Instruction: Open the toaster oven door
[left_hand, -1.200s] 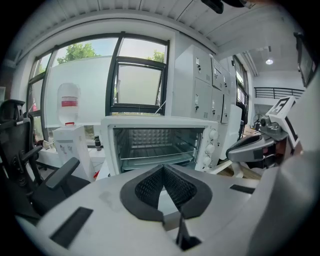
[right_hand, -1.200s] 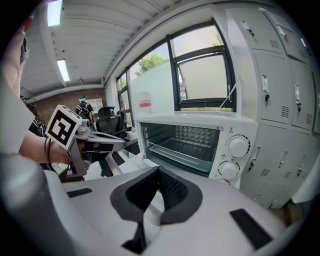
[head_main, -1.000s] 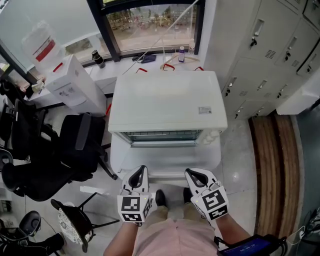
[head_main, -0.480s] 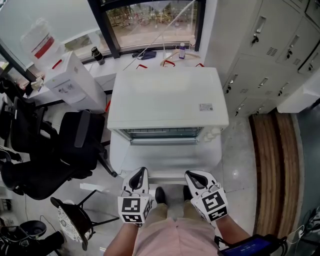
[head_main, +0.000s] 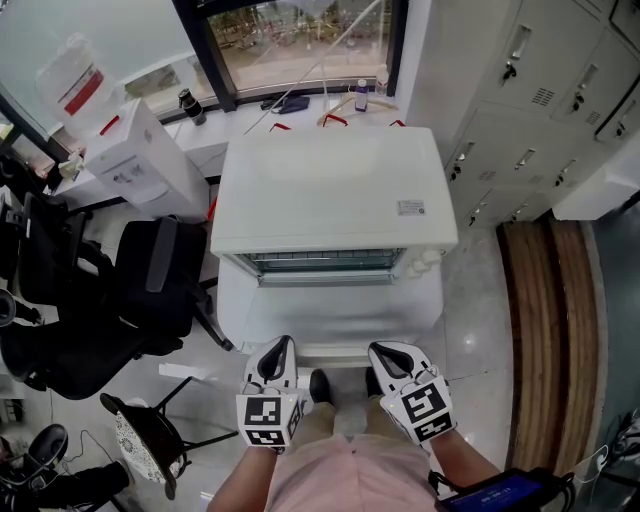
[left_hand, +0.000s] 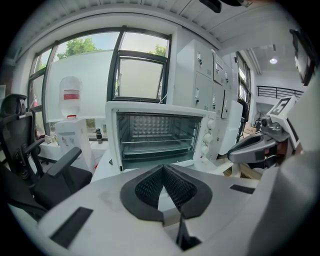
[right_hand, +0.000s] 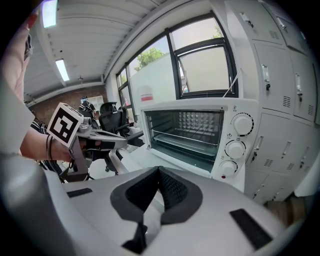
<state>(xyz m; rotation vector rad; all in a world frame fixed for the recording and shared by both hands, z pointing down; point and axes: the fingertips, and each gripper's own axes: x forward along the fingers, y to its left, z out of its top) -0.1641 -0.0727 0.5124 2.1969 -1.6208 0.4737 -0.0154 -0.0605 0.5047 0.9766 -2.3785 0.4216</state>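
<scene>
A white toaster oven (head_main: 335, 190) stands in front of me, its door (head_main: 330, 315) folded down flat toward me. The cavity with a wire rack shows in the left gripper view (left_hand: 157, 135) and in the right gripper view (right_hand: 192, 132), with three knobs (right_hand: 242, 124) on its right side. My left gripper (head_main: 277, 350) and right gripper (head_main: 385, 353) hover side by side just short of the door's front edge, touching nothing. Each one's jaws are closed together with nothing between them (left_hand: 163, 168) (right_hand: 159, 170).
A black office chair (head_main: 150, 290) stands close on the left, with a water dispenser (head_main: 135, 160) behind it. Grey lockers (head_main: 540, 90) line the right side above a wooden strip (head_main: 545, 330). A window ledge (head_main: 300, 105) with small items lies behind the oven.
The oven sits slightly higher in the head view as the camera shifts. Both grippers stay where they were, still closed.
</scene>
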